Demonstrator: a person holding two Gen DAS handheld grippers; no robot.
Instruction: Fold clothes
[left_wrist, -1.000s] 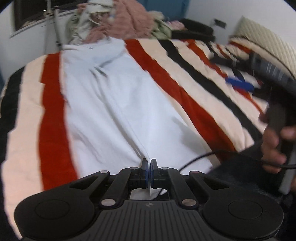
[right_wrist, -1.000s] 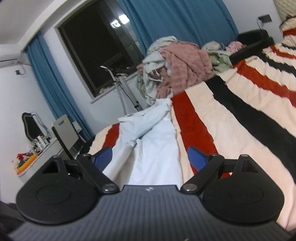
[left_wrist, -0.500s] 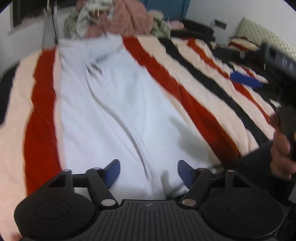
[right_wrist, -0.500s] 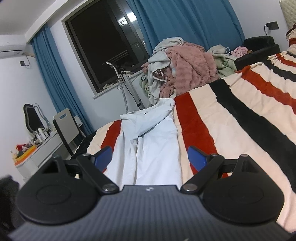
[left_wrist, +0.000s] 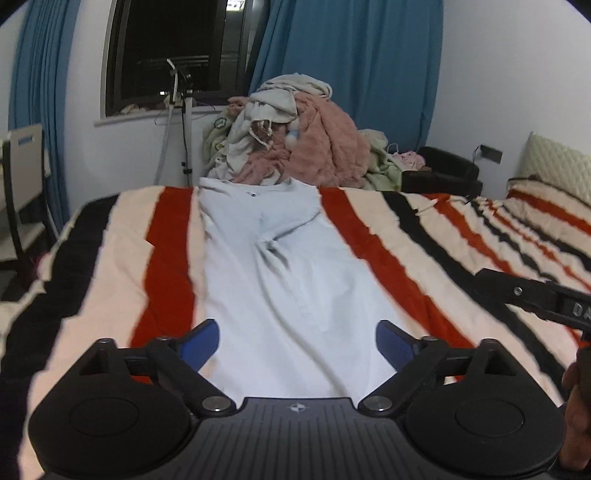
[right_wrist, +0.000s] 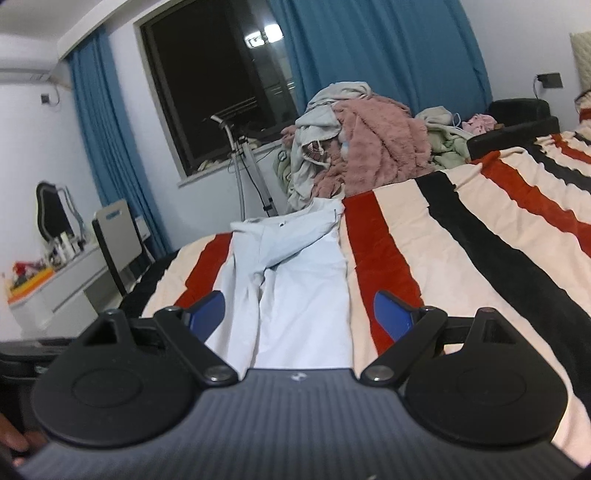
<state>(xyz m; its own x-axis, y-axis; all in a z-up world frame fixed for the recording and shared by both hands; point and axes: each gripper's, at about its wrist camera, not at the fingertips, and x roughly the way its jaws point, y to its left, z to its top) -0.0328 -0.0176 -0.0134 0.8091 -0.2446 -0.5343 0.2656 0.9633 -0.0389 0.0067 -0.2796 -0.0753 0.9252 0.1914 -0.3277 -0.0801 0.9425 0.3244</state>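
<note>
Pale blue-white trousers (left_wrist: 284, 280) lie flat lengthwise on the striped bed, waistband at the far end, leg hems nearest me. They also show in the right wrist view (right_wrist: 295, 295). My left gripper (left_wrist: 297, 343) is open and empty, held above the near leg ends. My right gripper (right_wrist: 299, 314) is open and empty, also above the near leg ends. Part of the right gripper's body (left_wrist: 535, 295) shows at the right edge of the left wrist view.
The bed cover (left_wrist: 424, 258) has red, black and cream stripes. A heap of unfolded clothes (left_wrist: 295, 140) sits beyond the bed's far end. A stand (left_wrist: 183, 122) is by the window, a chair (right_wrist: 118, 236) and a desk at the left.
My left gripper has let go of the trouser leg end, opened wide and lifted, now looking along the bed. The right gripper stayed open and shifted a little.
</note>
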